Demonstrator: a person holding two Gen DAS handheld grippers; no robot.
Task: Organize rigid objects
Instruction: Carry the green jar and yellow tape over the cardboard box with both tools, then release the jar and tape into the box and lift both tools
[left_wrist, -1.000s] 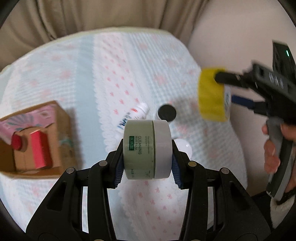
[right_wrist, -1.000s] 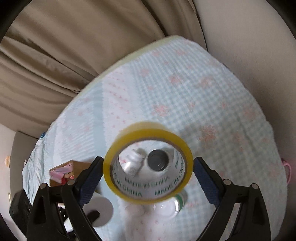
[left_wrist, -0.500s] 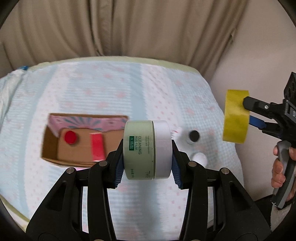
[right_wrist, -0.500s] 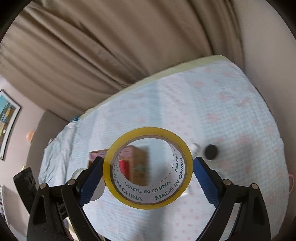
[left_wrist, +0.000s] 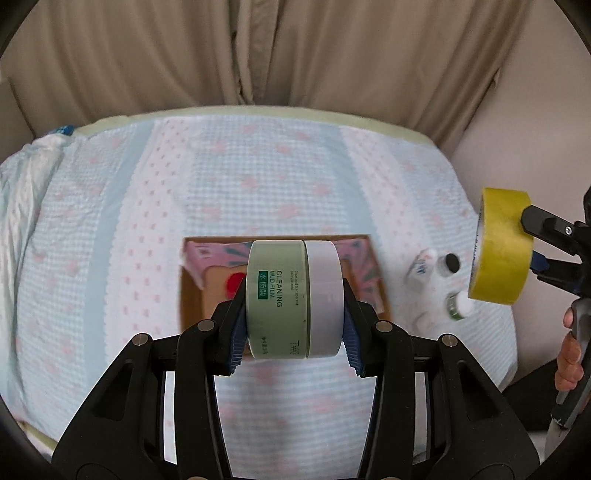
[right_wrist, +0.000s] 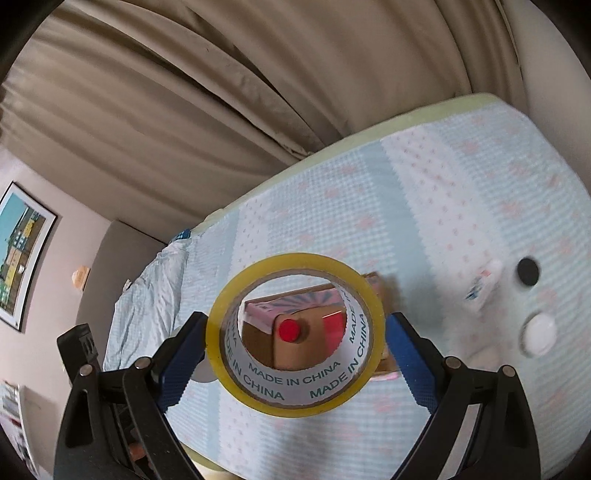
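Left wrist view: the left gripper (left_wrist: 293, 295) has its jaws clamped on a green and white jar (left_wrist: 293, 295), one blue pad on the base, the other on the white lid.
Jar: lies on its side between the pads, label reading "CLEANING MUD FILM", held in the air above the cardboard box (left_wrist: 190, 295).
Box: open-topped, on the bed (left_wrist: 110, 240); pink packaging and a red-capped item show inside, partly hidden behind the jar.
Right gripper: seen at the right edge (left_wrist: 532, 240), gripped by a hand (left_wrist: 567, 354), carrying a yellow tape roll (left_wrist: 500, 245) in the air.
Right wrist view: the right gripper (right_wrist: 295, 347) holds the tape roll (right_wrist: 229, 354) with its jaws spread wide, blue pads pressed on the roll's two outer sides.
Tape roll: hole faces the camera, inner core printed "MADE IN CHINA"; the box (right_wrist: 295, 350) and its red cap (right_wrist: 289, 329) show through the hole.
Loose items: a white tube (right_wrist: 484, 284), a black cap (right_wrist: 527, 271) and a white-capped bottle (right_wrist: 539, 336) lie close together on the bed (right_wrist: 424, 206), to the right of the box.
Background: beige curtain (right_wrist: 221, 92) behind the bed; framed picture (right_wrist: 18, 251) on the wall at left.
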